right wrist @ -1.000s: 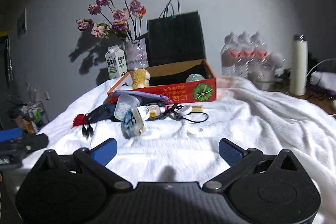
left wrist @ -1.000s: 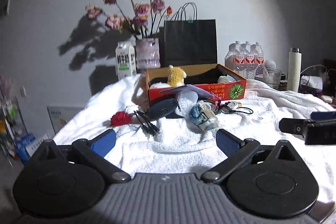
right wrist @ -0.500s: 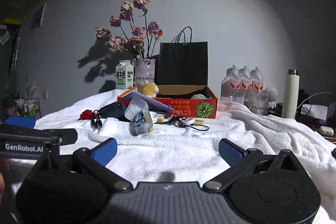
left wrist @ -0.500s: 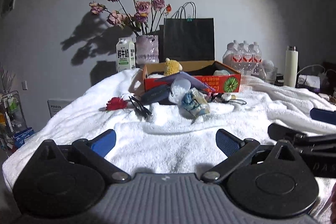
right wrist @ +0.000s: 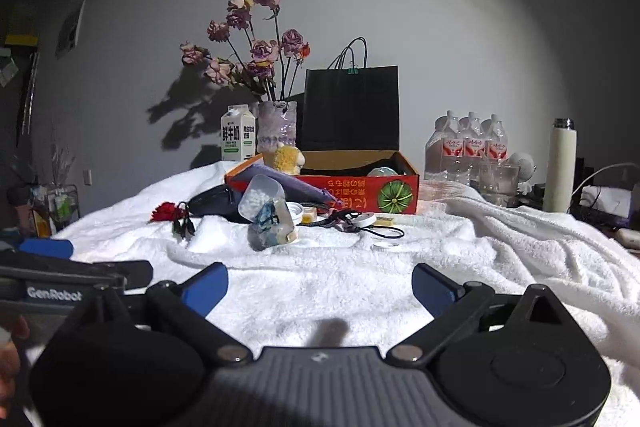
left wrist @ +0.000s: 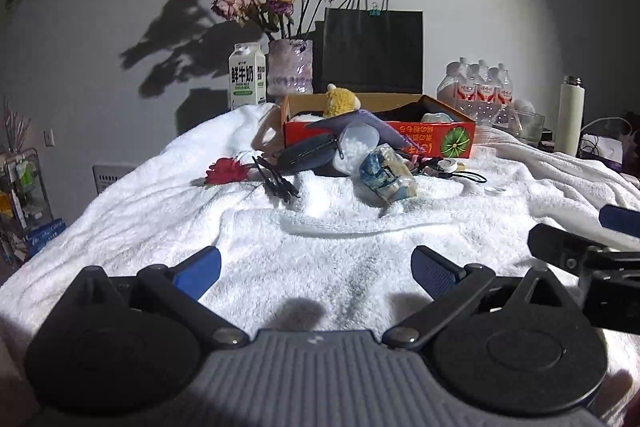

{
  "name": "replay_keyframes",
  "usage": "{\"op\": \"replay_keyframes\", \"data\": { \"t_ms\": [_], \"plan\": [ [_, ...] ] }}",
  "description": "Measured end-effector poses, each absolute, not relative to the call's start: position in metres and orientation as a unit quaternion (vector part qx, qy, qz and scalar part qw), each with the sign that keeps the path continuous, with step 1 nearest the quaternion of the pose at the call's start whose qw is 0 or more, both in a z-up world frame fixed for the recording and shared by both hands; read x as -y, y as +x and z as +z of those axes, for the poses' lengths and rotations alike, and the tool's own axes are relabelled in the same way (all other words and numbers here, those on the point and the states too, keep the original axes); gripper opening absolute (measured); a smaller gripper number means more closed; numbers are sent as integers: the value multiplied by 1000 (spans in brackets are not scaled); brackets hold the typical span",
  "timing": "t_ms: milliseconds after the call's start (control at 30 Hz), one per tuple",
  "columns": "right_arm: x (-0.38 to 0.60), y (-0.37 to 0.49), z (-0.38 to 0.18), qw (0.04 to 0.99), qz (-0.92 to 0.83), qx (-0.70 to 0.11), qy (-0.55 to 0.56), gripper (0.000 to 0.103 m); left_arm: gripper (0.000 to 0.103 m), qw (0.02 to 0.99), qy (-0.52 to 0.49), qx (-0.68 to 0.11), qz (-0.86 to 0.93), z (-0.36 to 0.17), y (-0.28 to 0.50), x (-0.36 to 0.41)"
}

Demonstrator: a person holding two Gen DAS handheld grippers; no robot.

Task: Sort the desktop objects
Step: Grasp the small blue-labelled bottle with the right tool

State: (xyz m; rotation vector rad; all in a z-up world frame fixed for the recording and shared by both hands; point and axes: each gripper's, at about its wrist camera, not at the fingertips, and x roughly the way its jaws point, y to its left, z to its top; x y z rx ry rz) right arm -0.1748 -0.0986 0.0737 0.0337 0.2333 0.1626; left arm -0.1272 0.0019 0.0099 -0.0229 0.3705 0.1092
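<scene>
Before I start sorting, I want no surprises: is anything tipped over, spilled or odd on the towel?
Yes. A clear container of white bits lies tipped against the red box, and a crumpled plastic bag leans in front of it. A purple item hangs over the box's front edge. No spill is visible.

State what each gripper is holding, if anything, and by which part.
Nothing is held. The left gripper and the right gripper are both open over the white towel, fingers empty.
</scene>
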Motion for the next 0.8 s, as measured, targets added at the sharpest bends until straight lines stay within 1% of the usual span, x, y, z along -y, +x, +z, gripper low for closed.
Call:
{"op": "replay_keyframes", "data": {
  "t_ms": [167,267,300,433,500,533,600,633,667,700,733,800],
  "plan": [
    [101,-154,82,985,102,-136,37,99,103,974,-58,-212,54,20,-101,-29],
    [100,-135,87,979,122,-155,51,99,102,971,-94,-216,49,30,-80,-55],
    [99,-129,88,978,126,-160,55,99,99,970,-105,-215,48,34,-72,-64],
    [89,-96,96,976,115,-179,43,98,78,969,-106,-216,58,47,-31,-92],
    [84,-80,101,976,119,-180,35,96,72,967,-104,-224,59,51,-8,-103],
    [80,-72,103,975,124,-180,30,93,67,966,-113,-228,52,53,4,-109],
    [71,-58,106,975,132,-176,17,93,63,961,-135,-236,45,54,27,-120],
    [66,-52,107,975,135,-177,7,92,58,958,-143,-243,42,54,39,-124],
    [60,-45,108,974,137,-179,-5,90,54,955,-149,-252,38,53,51,-127],
    [54,-38,108,973,139,-181,-15,87,48,952,-156,-262,34,52,60,-129],
    [50,-32,108,973,140,-184,-24,83,46,948,-161,-272,26,50,69,-130],
    [41,-19,107,971,141,-189,-37,80,43,944,-164,-286,23,44,81,-130]
  ]
}}
